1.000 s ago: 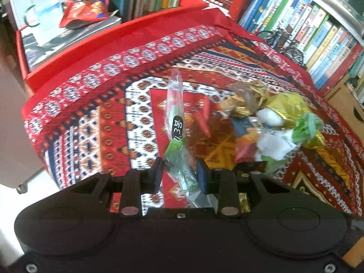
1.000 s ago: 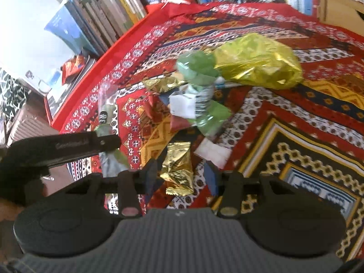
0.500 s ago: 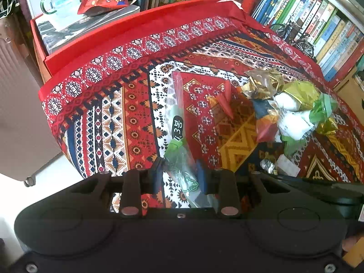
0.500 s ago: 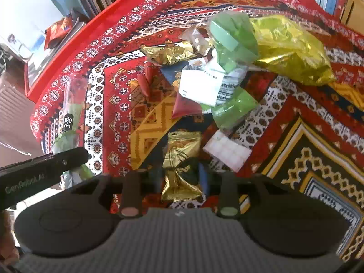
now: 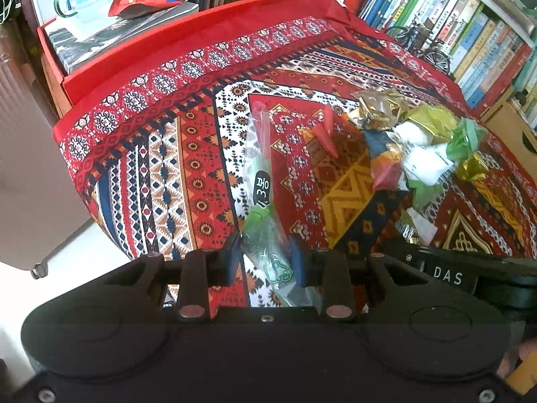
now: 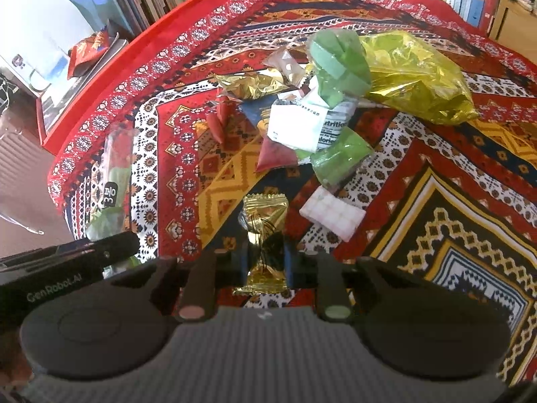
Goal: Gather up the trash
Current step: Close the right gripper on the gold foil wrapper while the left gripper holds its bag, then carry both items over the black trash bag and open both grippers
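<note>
L wrist view: left gripper [image 5: 265, 262] clamped on clear plastic bag [image 5: 260, 181], lower centre; wrapper pile [image 5: 412, 147] uncollected, upper right | R wrist view: right gripper [image 6: 266, 263] closing on gold wrapper [image 6: 265, 221], lower centre; most trash left.

Both grippers are pitched steeply downward, side by side. The left gripper [image 5: 265, 260] is held clamped with a narrow gap between its pads. The right gripper [image 6: 266, 262] is closing, its jaws nearly together.
</note>
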